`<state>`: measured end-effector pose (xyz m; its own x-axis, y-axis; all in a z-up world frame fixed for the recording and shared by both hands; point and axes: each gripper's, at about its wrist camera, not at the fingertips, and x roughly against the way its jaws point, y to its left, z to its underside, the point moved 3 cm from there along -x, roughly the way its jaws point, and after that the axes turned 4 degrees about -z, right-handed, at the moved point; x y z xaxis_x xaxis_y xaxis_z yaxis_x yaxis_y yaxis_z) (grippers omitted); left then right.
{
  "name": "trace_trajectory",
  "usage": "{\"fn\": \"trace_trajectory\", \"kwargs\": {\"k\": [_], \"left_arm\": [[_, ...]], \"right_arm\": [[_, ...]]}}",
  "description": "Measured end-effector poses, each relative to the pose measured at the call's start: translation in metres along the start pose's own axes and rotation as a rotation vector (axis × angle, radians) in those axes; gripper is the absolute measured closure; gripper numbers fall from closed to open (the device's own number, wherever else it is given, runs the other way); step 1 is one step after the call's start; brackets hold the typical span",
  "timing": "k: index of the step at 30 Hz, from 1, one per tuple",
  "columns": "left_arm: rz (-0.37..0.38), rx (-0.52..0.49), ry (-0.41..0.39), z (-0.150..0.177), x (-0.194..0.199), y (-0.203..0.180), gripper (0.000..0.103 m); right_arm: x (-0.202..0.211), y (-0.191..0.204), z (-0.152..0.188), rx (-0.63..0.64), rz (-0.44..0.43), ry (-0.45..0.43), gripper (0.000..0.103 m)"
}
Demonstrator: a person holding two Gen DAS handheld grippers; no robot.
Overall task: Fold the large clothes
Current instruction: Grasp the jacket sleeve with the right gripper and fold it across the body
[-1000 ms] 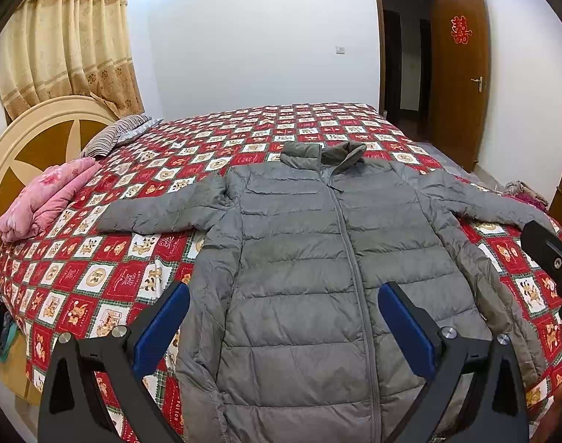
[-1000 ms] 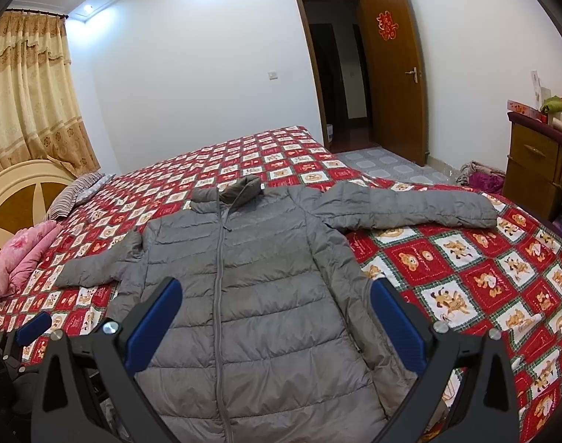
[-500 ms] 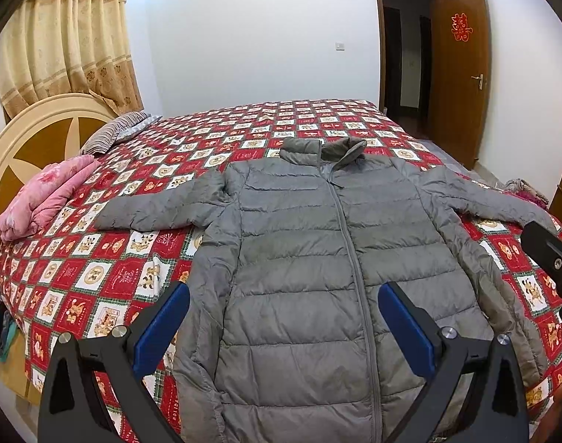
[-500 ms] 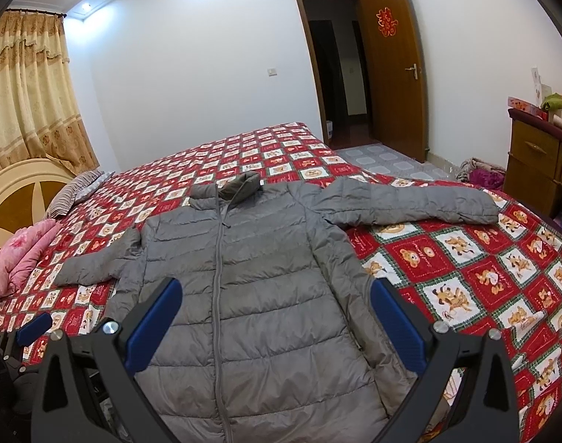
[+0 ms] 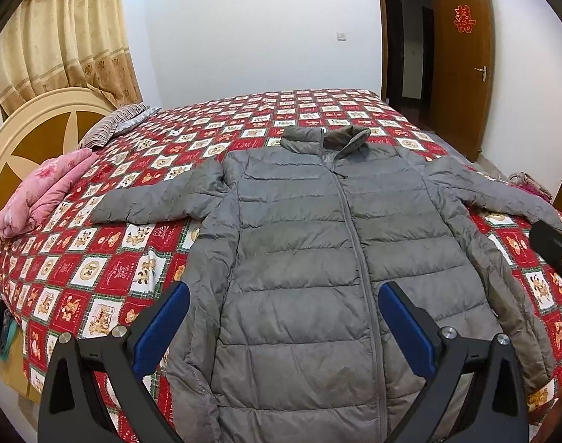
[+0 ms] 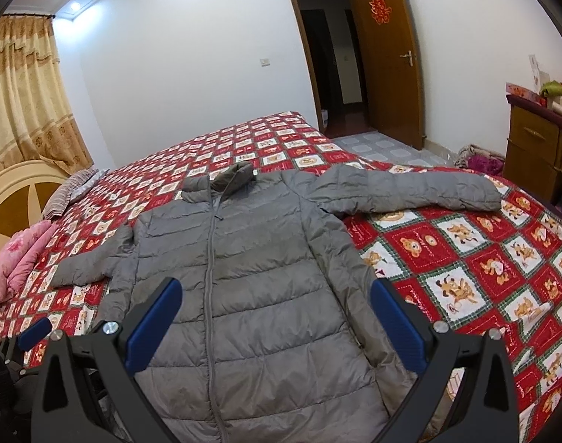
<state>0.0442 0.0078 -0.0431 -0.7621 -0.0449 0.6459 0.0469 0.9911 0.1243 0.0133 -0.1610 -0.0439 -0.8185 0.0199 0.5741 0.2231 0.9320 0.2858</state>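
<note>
A grey quilted puffer jacket (image 5: 299, 258) (image 6: 244, 277) lies flat and zipped on the bed, collar at the far end, both sleeves spread out sideways. My left gripper (image 5: 283, 326) hovers open above the jacket's lower front, blue pads wide apart, nothing between them. My right gripper (image 6: 275, 323) is also open, held above the jacket's lower right part. A part of the right gripper (image 5: 556, 254) shows at the right edge of the left wrist view. One blue pad of the left gripper (image 6: 33, 330) shows low at the left in the right wrist view.
The bed carries a red checked cover (image 5: 96, 269) (image 6: 465, 265). A pink folded quilt (image 5: 44, 188) and a striped pillow (image 5: 114, 125) lie by the round headboard (image 5: 26, 129). An open wooden door (image 6: 388, 55) and a wooden dresser (image 6: 539, 140) stand on the right.
Both cameras have risen and tilted slightly, so the jacket sits a little lower and nearer in view. The jacket itself has not moved and both grippers stay open.
</note>
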Motion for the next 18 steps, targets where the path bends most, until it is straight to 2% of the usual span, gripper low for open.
{"fn": "trace_trajectory", "kwargs": {"k": [3,5,7,9,11,14,18], "left_arm": [[0.006,-0.014,0.003,-0.002,-0.009,0.001,0.001],[0.049,-0.021,0.008,-0.004,-0.020,0.004,0.001],[0.096,-0.009,0.030,-0.009,-0.033,0.010,0.001],[0.133,0.021,0.054,-0.020,-0.053,0.023,0.001],[0.117,0.056,0.053,-0.034,-0.071,0.040,0.001],[0.031,0.098,0.017,-0.061,-0.103,0.069,0.001],[-0.020,0.106,0.000,-0.078,-0.147,0.095,0.001]], "right_arm": [[-0.008,-0.010,-0.005,0.000,0.007,0.005,0.000],[-0.019,-0.024,-0.009,-0.004,0.014,0.035,0.000],[-0.034,-0.049,-0.014,-0.039,0.038,0.094,0.000],[-0.042,-0.081,-0.022,-0.092,0.061,0.111,0.000],[-0.043,-0.128,-0.037,-0.182,0.124,0.089,0.000],[-0.040,-0.210,-0.062,-0.343,0.229,0.037,0.000],[-0.051,-0.324,-0.080,-0.594,0.334,0.006,0.001]]}}
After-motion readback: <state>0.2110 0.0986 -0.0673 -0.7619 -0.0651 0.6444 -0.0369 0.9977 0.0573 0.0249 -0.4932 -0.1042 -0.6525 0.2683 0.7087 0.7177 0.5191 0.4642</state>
